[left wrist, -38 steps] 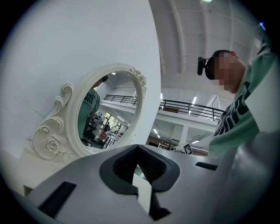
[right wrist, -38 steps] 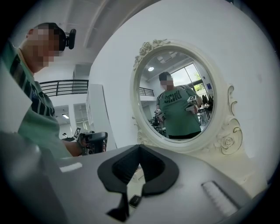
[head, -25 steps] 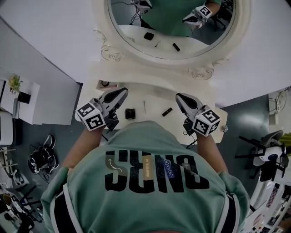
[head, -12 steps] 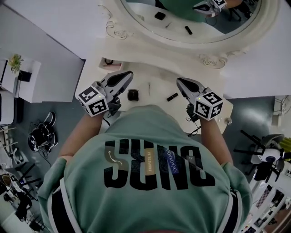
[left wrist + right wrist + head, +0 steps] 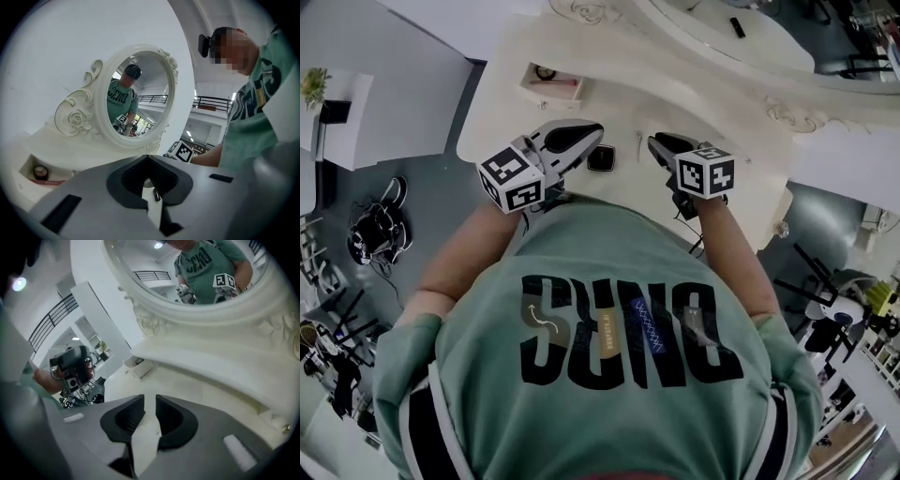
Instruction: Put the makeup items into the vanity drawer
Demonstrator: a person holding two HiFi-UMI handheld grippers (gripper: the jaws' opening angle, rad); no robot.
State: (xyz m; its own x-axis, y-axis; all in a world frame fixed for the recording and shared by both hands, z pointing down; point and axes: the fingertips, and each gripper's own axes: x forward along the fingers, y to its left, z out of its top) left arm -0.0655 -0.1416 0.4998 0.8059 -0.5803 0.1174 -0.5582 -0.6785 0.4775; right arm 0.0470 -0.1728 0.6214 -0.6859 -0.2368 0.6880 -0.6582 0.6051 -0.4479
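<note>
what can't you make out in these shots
Small drawer, head view: the round and pink things inside are too small to identify.
Vanity, head view: its front is hidden under the person's shirt.
Mirror, head view: upper part cut off by the top edge.
Small dark thing, left gripper view: only a sliver shows between the left hand-held gripper's pads.

The cream-white vanity top (image 5: 502, 112) carries only a few things. At its far left stands a small drawer box (image 5: 551, 92), open, with a round item and something pink inside. A black square compact (image 5: 602, 159) lies flat near the near edge, about the middle. A small dark tube (image 5: 155, 195) also lies on the top. The carved mirror frame (image 5: 787, 111) rises along the far side.
</note>
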